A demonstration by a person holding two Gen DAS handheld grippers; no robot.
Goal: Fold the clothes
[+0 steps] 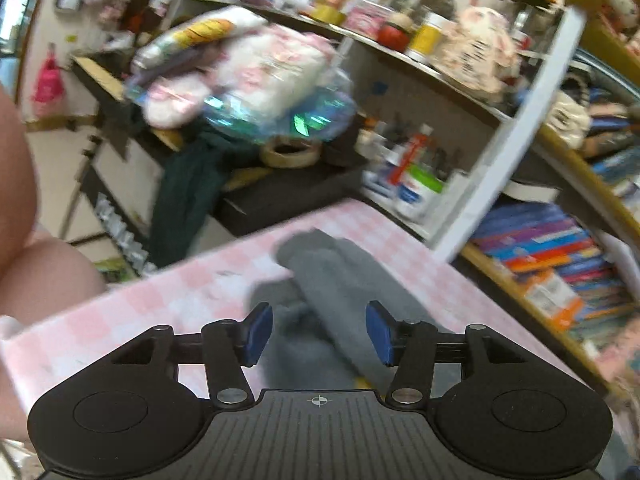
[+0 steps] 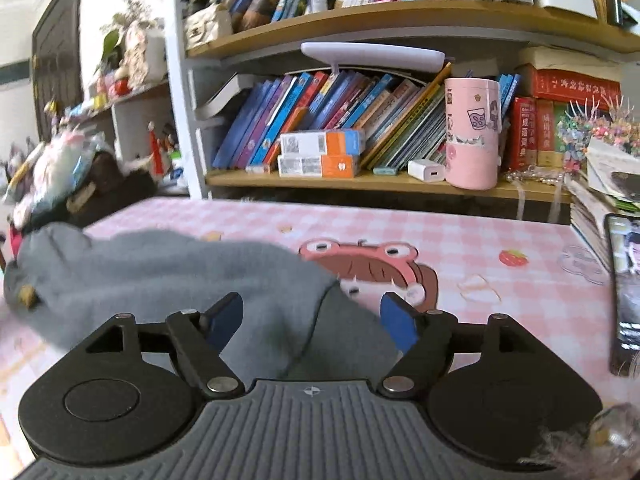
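A grey garment lies bunched and folded over on a table with a pink checked cloth. In the right wrist view it spreads from the left edge to the middle, and my right gripper stands open above its near edge, blue pads clear of the fabric. The left wrist view is blurred. There the same grey garment runs away from me as a thick folded band on the pink cloth. My left gripper is open over it, with nothing pinched between the pads.
Behind the table stands a bookshelf with books, a pink canister and a white charger. A phone lies on the table's right side. To the left, a cluttered desk holds a bag of soft items.
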